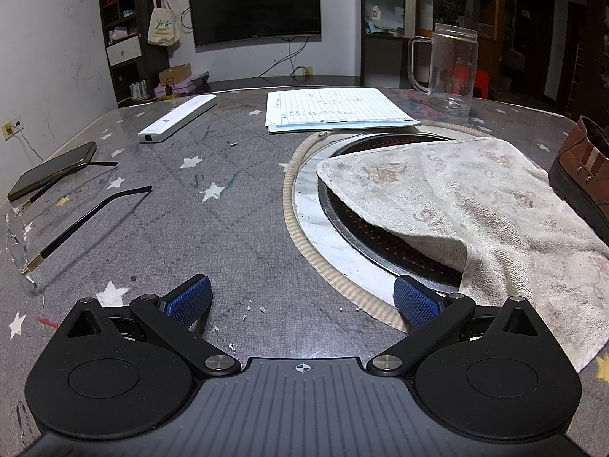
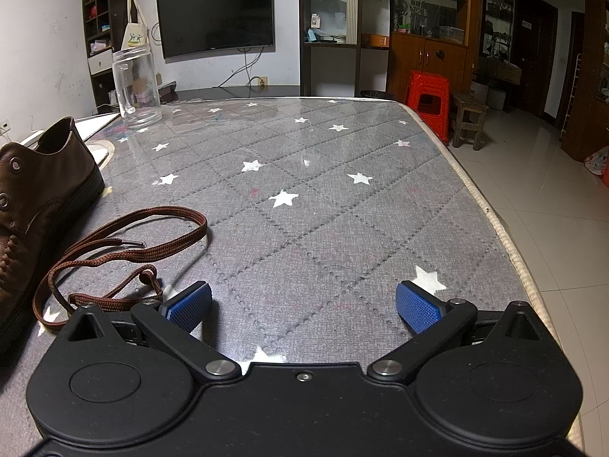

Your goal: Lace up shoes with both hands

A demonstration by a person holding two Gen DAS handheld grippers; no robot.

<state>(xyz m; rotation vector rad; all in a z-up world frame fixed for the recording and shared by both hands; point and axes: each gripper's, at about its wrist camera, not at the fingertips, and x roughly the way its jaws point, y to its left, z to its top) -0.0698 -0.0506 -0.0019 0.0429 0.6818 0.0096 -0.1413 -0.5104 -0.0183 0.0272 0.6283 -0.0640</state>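
Note:
A brown leather shoe [image 2: 34, 198] with metal eyelets stands at the left edge of the right wrist view; its heel [image 1: 582, 175] shows at the far right of the left wrist view, resting on a towel. A brown shoelace [image 2: 125, 243] lies loose in loops on the table beside the shoe, just left of my right gripper [image 2: 303, 306]. That gripper is open with nothing between its blue pads. My left gripper [image 1: 302, 301] is also open and empty, low over the table, with the shoe far off to its right.
A worn white towel [image 1: 475, 205] covers part of a round metal inset [image 1: 312, 205]. Glasses [image 1: 57, 228], a phone [image 1: 53, 169], a white remote [image 1: 177, 118], papers [image 1: 335, 108] and a clear jug [image 1: 451, 68] lie around. The table's right edge [image 2: 506, 236] drops to a tiled floor.

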